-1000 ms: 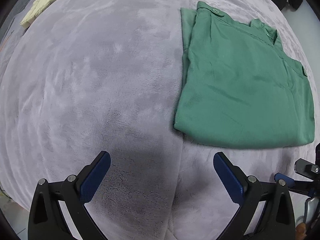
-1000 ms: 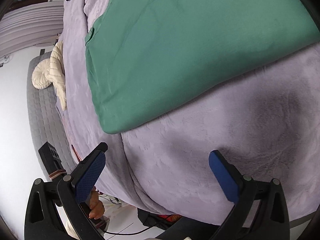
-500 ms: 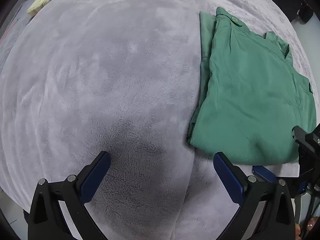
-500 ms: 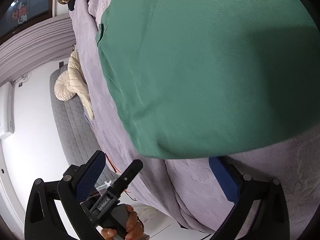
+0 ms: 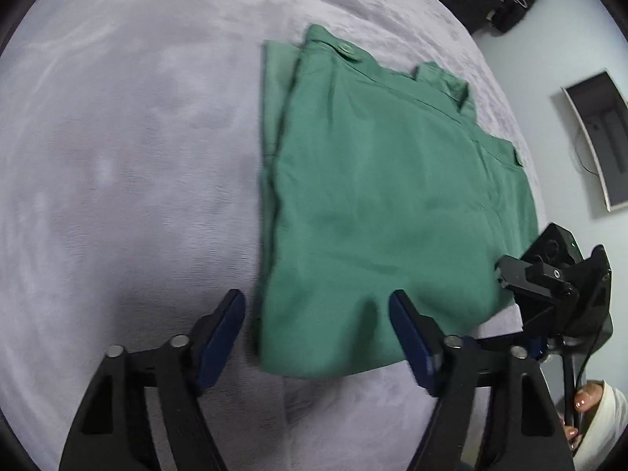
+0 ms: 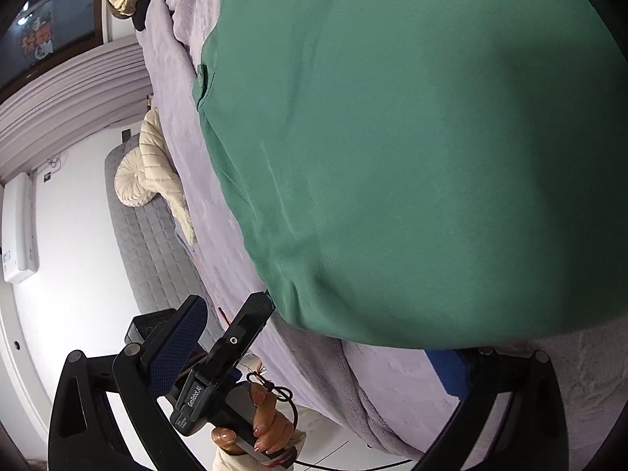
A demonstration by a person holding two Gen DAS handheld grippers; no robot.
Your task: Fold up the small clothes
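The folded green woven-cloth garment [image 5: 376,212] looks smooth and matt, with a faint sheen along its creases and a round matt green button [image 5: 348,49] at its top edge. Under it the pale lilac plush blanket [image 5: 129,149] is soft and napped, brushed in uneven streaks. The black plastic left gripper [image 5: 316,333] is semi-matt, with textured blue rubbery pads [image 5: 408,337] and small shiny metal pins. Beyond lie a ribbed cream cushion [image 6: 131,180] and a quilted grey cloth mattress [image 6: 153,243].
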